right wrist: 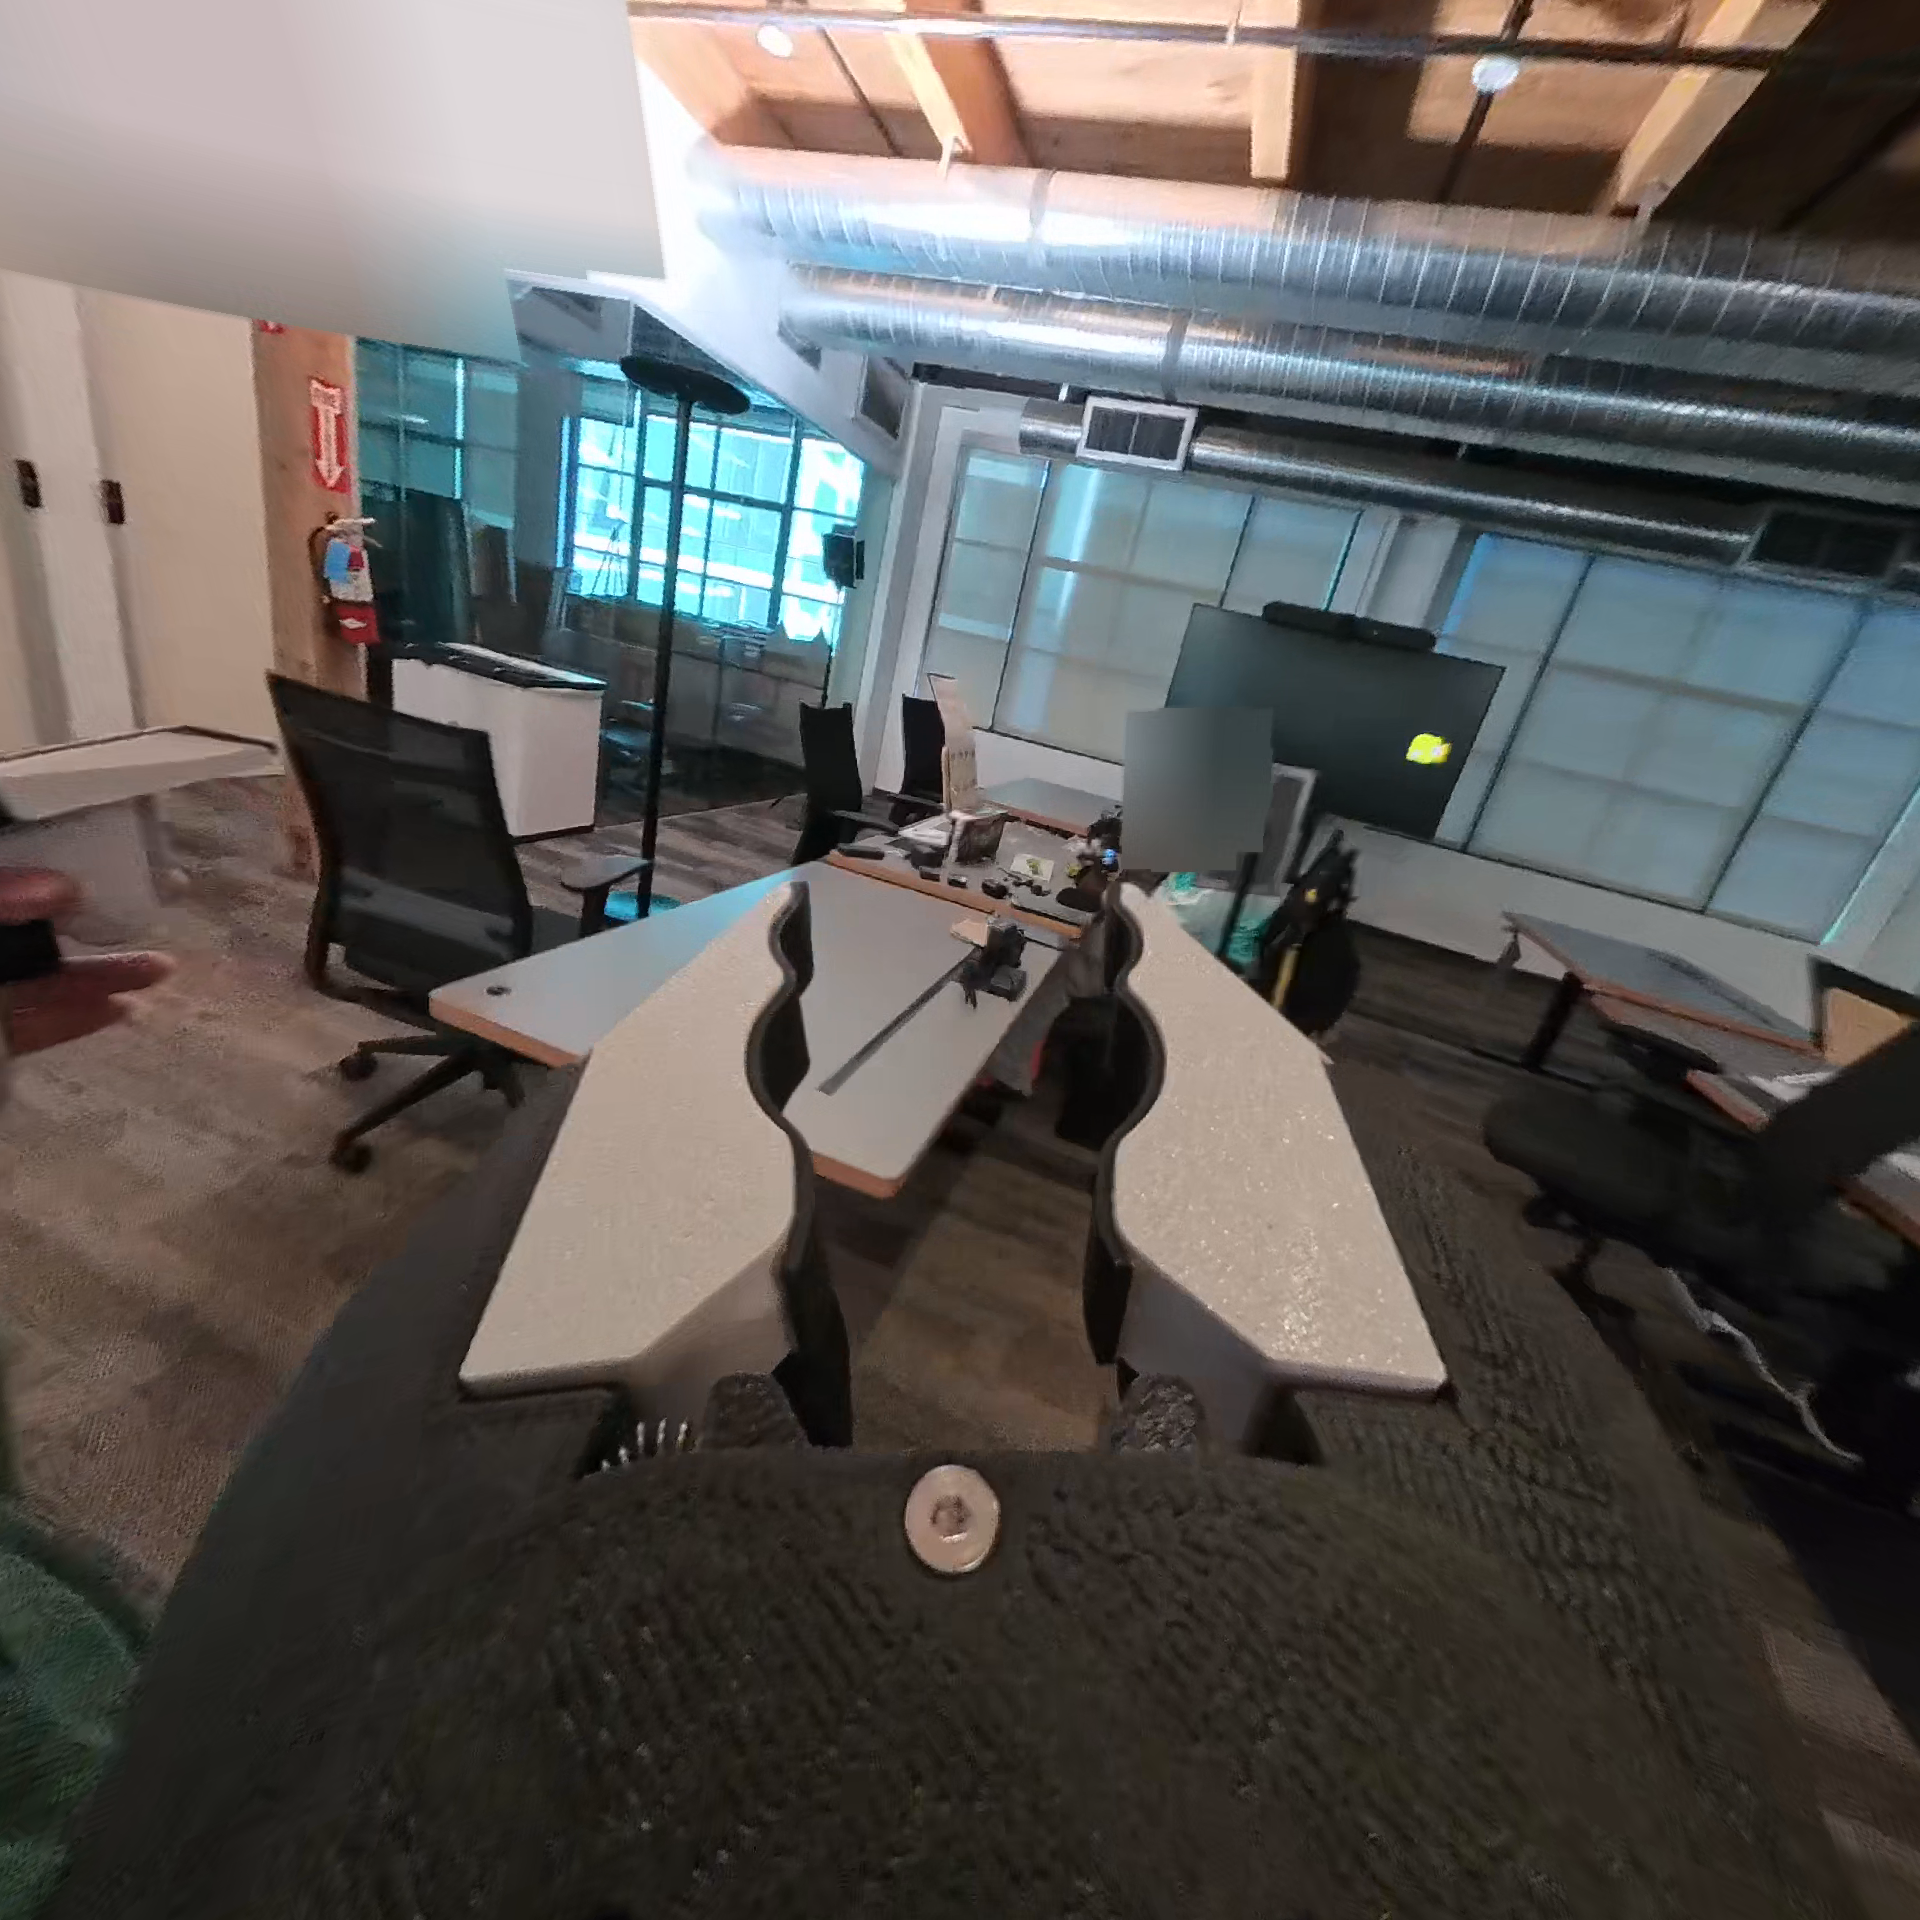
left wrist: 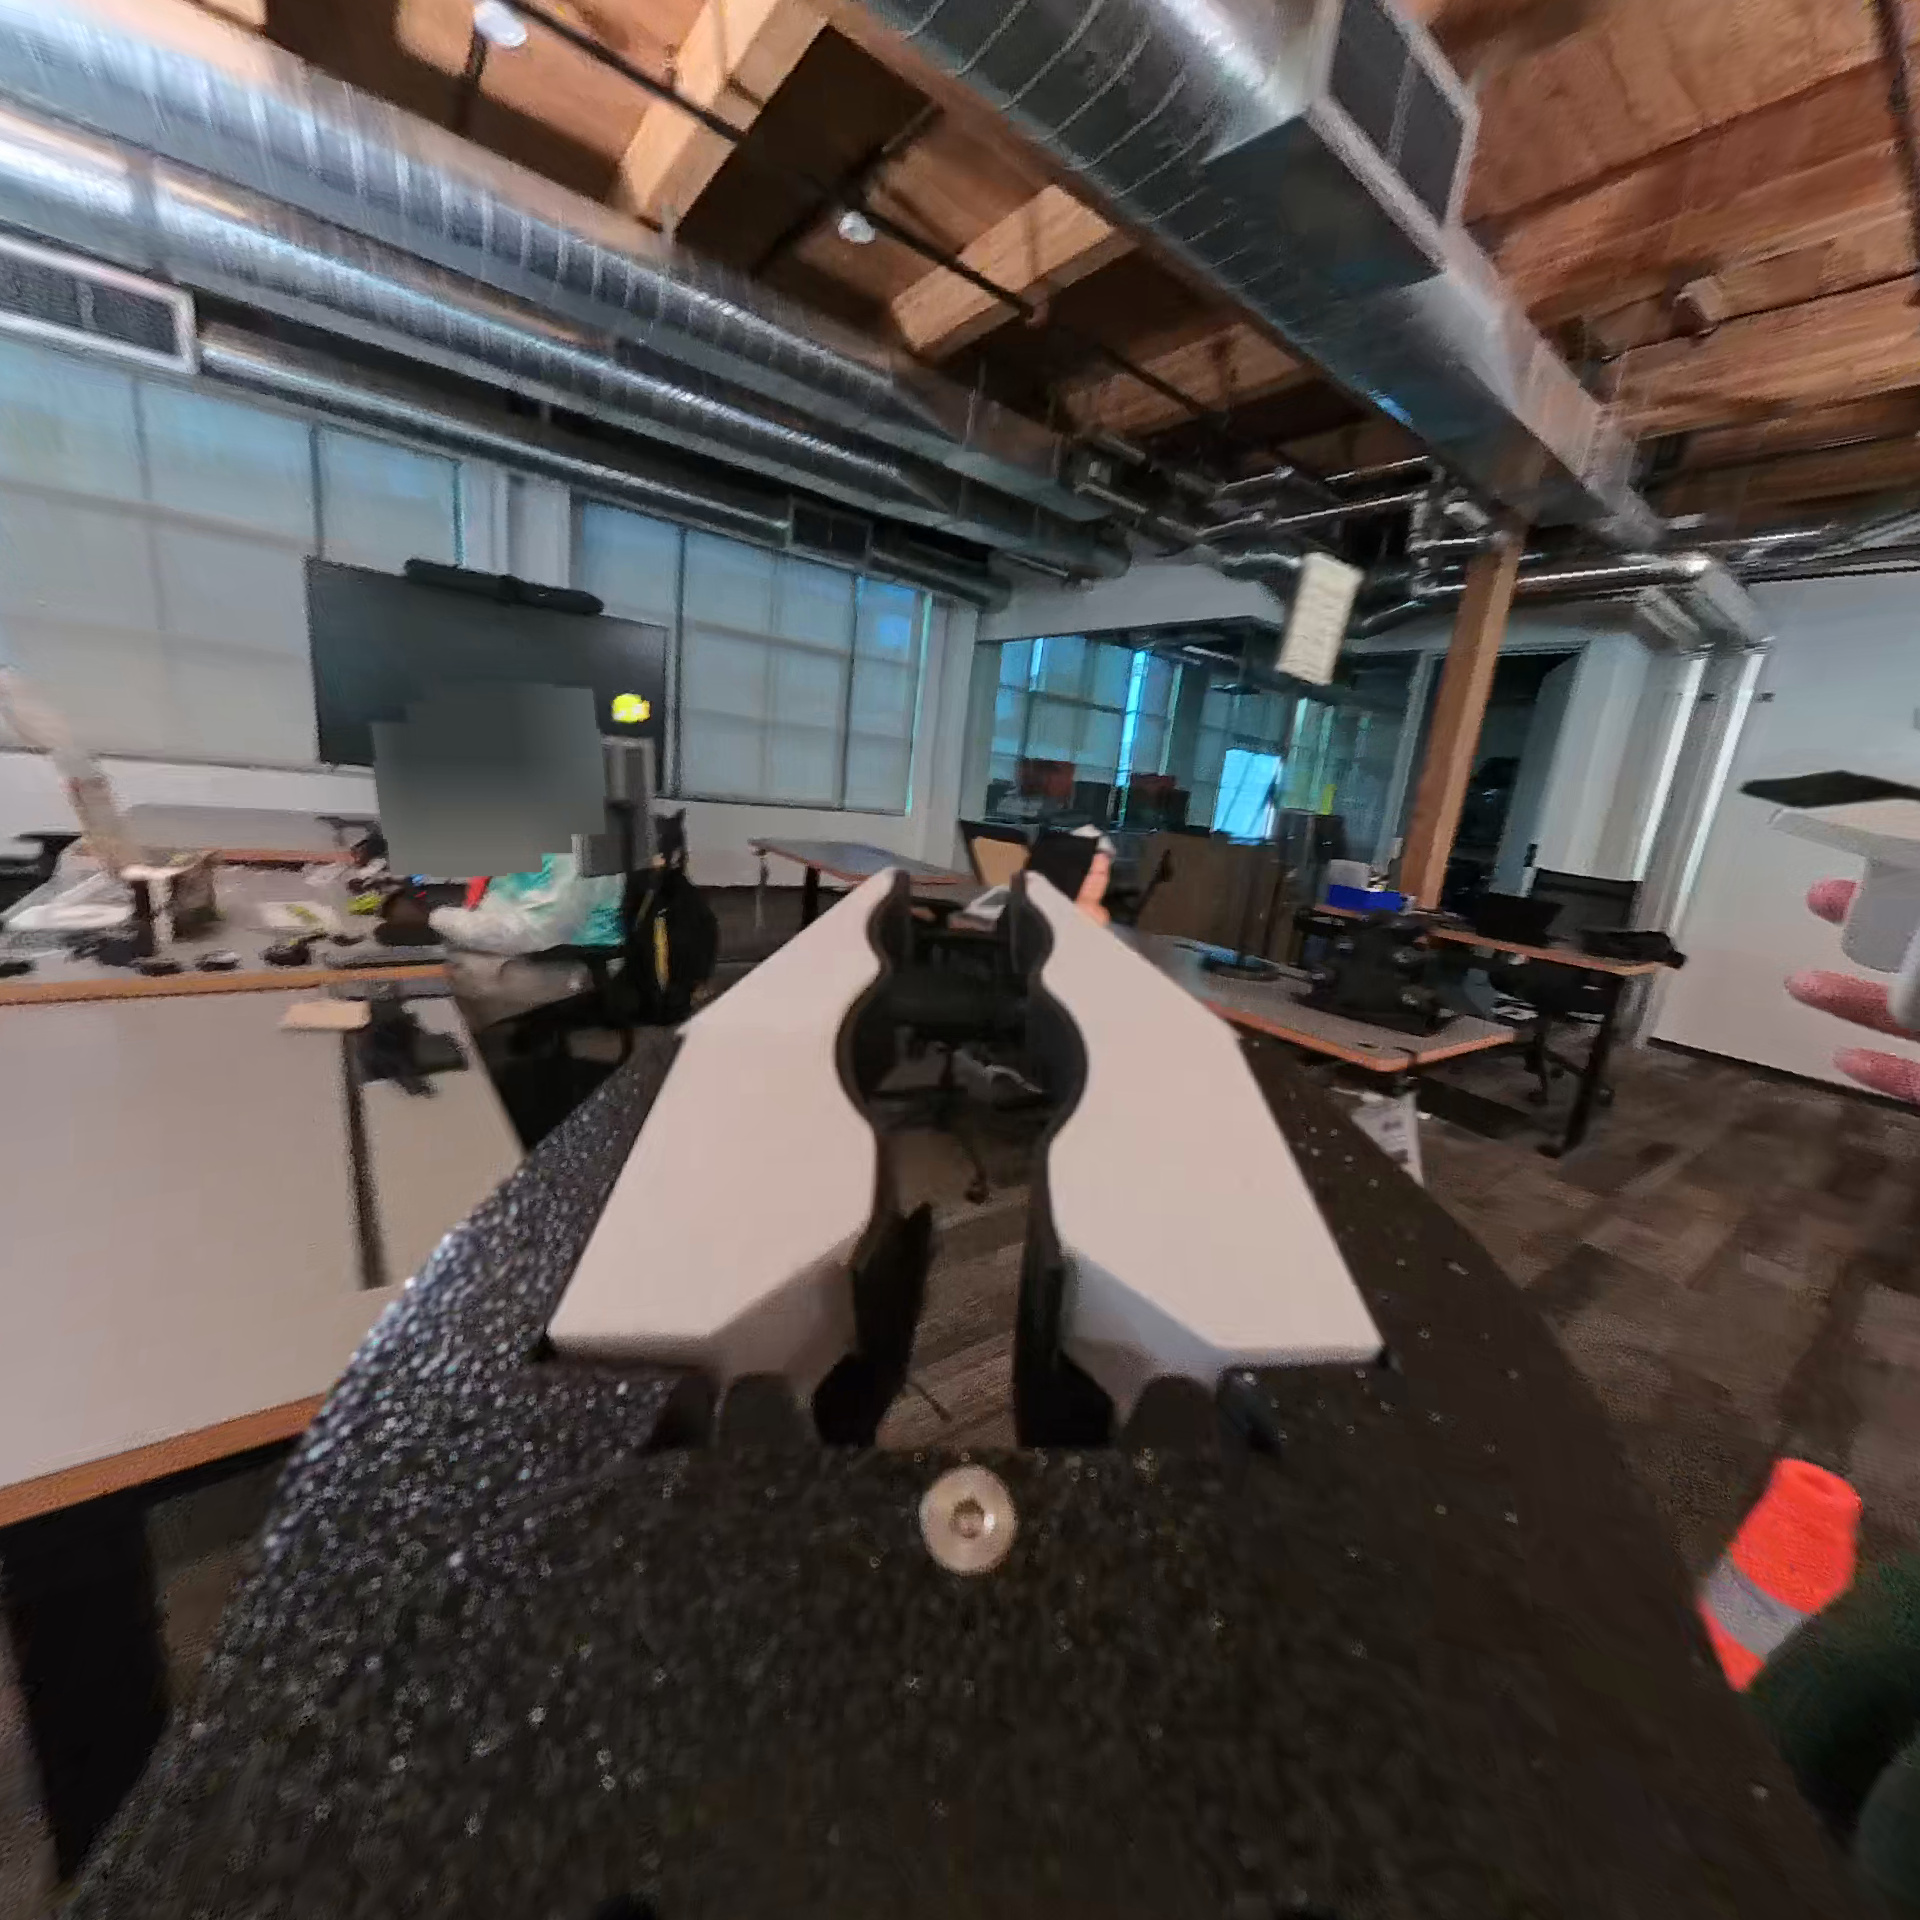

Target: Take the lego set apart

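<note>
No lego set shows in either view. My left gripper (left wrist: pixel 961 888) is held up in the air and points across an office room; its white fingers stand a small gap apart with nothing between them. My right gripper (right wrist: pixel 961 899) is also raised, wide open and empty, and points over a grey table (right wrist: pixel 644 966). The right gripper and the hand holding it show at the right edge of the left wrist view (left wrist: pixel 1860 831). The left gripper shows at the left edge of the right wrist view (right wrist: pixel 104 769).
A black device on a rail (right wrist: pixel 992 961) lies on the grey table. A black office chair (right wrist: pixel 416 862) stands left of it. A cluttered desk (left wrist: pixel 208 935) is at far left, another desk (left wrist: pixel 1351 1018) at right. The floor is carpeted. About 25 cm separates my left fingertips from my right.
</note>
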Motion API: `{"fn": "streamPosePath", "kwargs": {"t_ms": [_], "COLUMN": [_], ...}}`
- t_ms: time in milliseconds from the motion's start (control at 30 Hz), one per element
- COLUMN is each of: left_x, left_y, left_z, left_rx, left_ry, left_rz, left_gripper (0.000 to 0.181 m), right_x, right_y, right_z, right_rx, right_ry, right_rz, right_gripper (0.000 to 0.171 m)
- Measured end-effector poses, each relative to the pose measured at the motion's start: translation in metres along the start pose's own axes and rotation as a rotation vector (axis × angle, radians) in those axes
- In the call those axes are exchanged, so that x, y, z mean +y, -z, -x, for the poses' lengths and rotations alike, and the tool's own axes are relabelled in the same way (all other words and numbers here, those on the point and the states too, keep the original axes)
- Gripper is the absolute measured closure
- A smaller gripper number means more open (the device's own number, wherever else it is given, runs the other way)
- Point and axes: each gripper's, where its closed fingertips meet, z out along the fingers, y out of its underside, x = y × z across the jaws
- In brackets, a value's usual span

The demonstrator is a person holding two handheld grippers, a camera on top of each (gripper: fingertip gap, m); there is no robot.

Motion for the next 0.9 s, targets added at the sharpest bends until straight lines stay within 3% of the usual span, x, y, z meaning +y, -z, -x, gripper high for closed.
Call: {"fn": "streamPosePath", "kwargs": {"t_ms": [133,267,367,533,700,833,900], "left_x": [-0.021,-0.028,-0.030,-0.049,-0.080,-0.115,-0.123], "left_y": [0.015,0.065,0.119,0.237,0.354,0.437,0.465], "left_z": [0.120,0.219,0.271,0.351,0.417,0.457,0.467], "left_rx": [-0.111,-0.331,-0.472,-0.850,-1.239,-1.581,-1.674], "left_ry": [-0.049,-0.049,-0.080,-0.167,-0.199,-0.202,-0.162], "left_rz": [0.046,0.052,0.118,0.159,0.129,0.048,0.048], "left_gripper": [0.167,0.167,0.169,0.171,0.172,0.173,0.175], "right_x": [0.010,0.040,0.065,0.090,0.083,0.056,0.039], "right_y": [-0.123,-0.234,-0.316,-0.444,-0.528,-0.569,-0.574], "right_z": [0.059,0.142,0.219,0.378,0.569,0.734,0.813], "right_rx": [-0.148,-0.334,-0.527,-0.832,-1.135,-1.432,-1.588], "right_ry": [-0.028,-0.042,-0.111,-0.195,-0.276,-0.271,-0.266], "right_rz": [-0.013,-0.032,0.001,0.011,-0.053,-0.056,-0.066], "right_gripper": [0.117,0.119,0.119,0.119,0.119,0.119,0.119]}}
